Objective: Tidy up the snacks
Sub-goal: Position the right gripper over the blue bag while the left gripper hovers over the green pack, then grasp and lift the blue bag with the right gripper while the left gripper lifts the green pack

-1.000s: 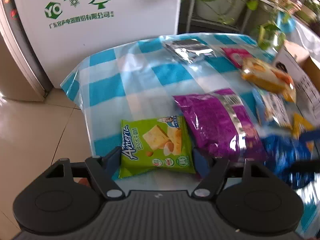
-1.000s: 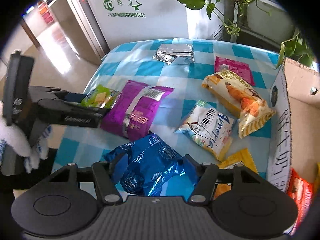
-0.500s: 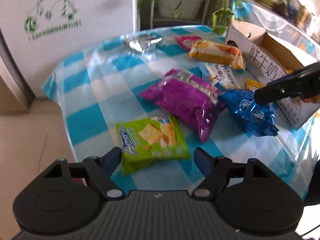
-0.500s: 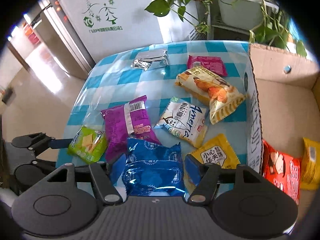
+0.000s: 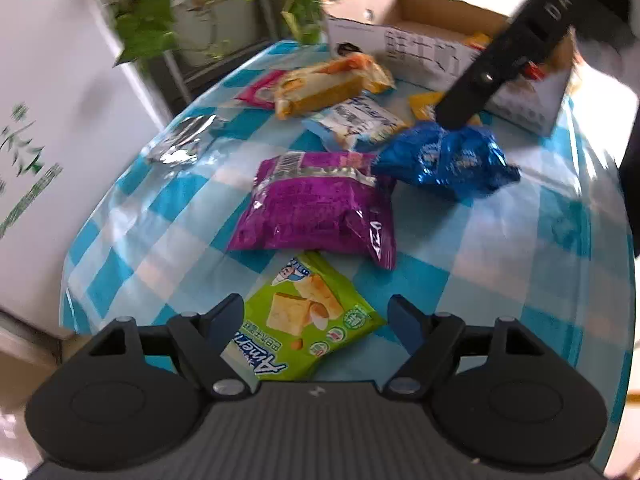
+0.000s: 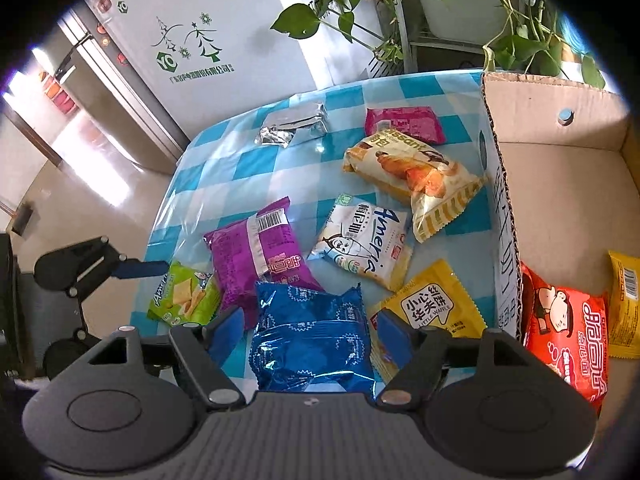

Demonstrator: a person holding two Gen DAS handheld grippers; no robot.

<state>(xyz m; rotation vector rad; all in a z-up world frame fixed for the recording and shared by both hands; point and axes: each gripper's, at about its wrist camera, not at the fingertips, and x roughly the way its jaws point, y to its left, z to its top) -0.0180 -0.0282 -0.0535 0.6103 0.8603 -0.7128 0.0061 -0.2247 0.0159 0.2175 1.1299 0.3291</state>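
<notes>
Checked blue-white tablecloth [image 6: 224, 184] beside white fridge [image 6: 224, 32], plants [image 6: 344, 12].

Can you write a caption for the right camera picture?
Right hand-held gripper open around a blue snack bag, cardboard box beside.

Before you, snack packets lie flat on the checked cloth – green cracker packet [image 5: 308, 320], purple bag [image 5: 316, 204], crinkled blue pack [image 6: 312, 340] (all unopened) – beside an open cardboard box [image 6: 560, 184].

Left claw [image 5: 316, 322]: black ribbed body, blue finger pads, silver pivot screws. Right claw [image 6: 308, 332]: same build. Round black discs flank both.
</notes>
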